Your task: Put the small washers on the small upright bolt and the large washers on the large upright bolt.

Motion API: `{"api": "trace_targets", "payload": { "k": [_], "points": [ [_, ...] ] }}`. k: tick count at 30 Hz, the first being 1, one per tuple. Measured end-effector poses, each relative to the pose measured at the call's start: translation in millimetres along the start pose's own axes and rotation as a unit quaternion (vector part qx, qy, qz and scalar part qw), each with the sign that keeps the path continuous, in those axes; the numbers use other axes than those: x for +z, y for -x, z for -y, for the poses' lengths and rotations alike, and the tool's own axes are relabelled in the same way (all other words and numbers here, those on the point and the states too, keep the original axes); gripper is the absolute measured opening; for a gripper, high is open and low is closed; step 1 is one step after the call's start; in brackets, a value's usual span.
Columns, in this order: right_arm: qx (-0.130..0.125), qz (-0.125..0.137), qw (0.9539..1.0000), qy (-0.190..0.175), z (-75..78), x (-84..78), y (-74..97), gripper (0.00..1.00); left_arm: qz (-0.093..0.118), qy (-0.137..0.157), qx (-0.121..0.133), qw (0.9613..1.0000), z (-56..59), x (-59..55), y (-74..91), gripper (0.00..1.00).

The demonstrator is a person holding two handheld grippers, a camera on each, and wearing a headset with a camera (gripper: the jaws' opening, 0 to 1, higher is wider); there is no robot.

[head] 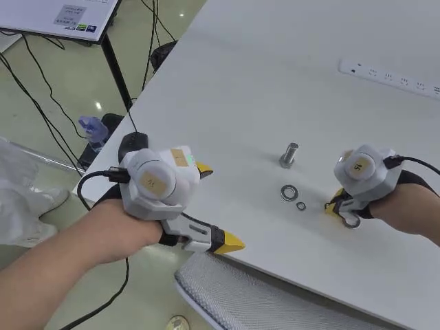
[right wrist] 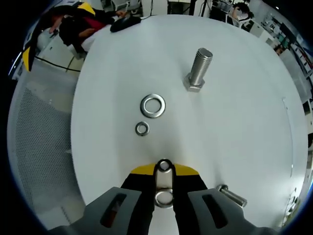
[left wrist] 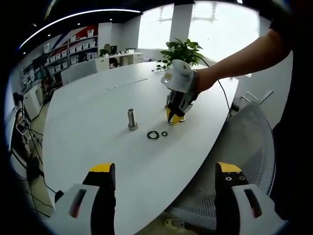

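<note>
Right gripper: jaws are sitting close together, pinching a gripped washer between the yellow tips. A second metal ring is showing lower between the jaws; cannot tell if it is another washer. The gripper is hovering low over the white table, near its front edge.

The small bolt is sitting just right of these jaws in the right gripper view. It is looking tilted there, so cannot tell if it is upright.

A loose small washer is lying flat on the table ahead of the jaws. A loose large washer is lying just beside it, apart from it. The large bolt is standing upright further out, head down, with nothing on its shaft.

Left gripper: jaws are standing wide apart, holding nothing. It is hanging at the table's near edge, over a mesh chair, well apart from the bolts and washers.

A power strip is lying at the far side of the table.
</note>
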State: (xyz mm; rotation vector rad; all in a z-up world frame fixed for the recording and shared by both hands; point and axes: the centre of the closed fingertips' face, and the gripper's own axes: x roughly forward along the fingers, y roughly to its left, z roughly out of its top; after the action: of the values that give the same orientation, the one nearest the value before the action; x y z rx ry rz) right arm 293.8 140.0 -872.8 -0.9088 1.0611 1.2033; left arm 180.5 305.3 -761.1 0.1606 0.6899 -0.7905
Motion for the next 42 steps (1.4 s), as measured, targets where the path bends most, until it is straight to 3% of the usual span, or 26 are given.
{"api": "trace_targets", "payload": {
  "k": [11, 19, 28, 33, 42],
  "points": [
    [-0.005, 0.005, 0.9999, -0.010, 3.1, -7.4, 21.2, 0.13, 0.004, -0.005, -0.003, 1.0000, -0.9, 6.6, -5.5, 0.84],
    [-0.015, 0.005, 0.9993, -0.035, 8.9, -30.6, 39.1, 0.13, 0.014, -0.008, -0.002, 0.9999, -3.5, 15.9, -13.9, 0.87],
    [-0.032, 0.008, 0.9972, -0.067, 25.3, -61.1, 60.7, 0.13, 0.019, -0.010, 0.007, 0.9997, -10.9, 26.8, -21.2, 0.92],
    [-0.038, 0.006, 0.9964, -0.075, 35.5, -73.7, 69.6, 0.13, 0.020, -0.004, 0.008, 0.9998, -15.1, 25.8, -24.3, 0.96],
    [-0.041, 0.011, 0.9964, -0.074, 46.1, -75.1, 77.1, 0.13, 0.012, -0.001, 0.009, 0.9999, -16.4, 19.9, -27.9, 0.99]
  ]
}}
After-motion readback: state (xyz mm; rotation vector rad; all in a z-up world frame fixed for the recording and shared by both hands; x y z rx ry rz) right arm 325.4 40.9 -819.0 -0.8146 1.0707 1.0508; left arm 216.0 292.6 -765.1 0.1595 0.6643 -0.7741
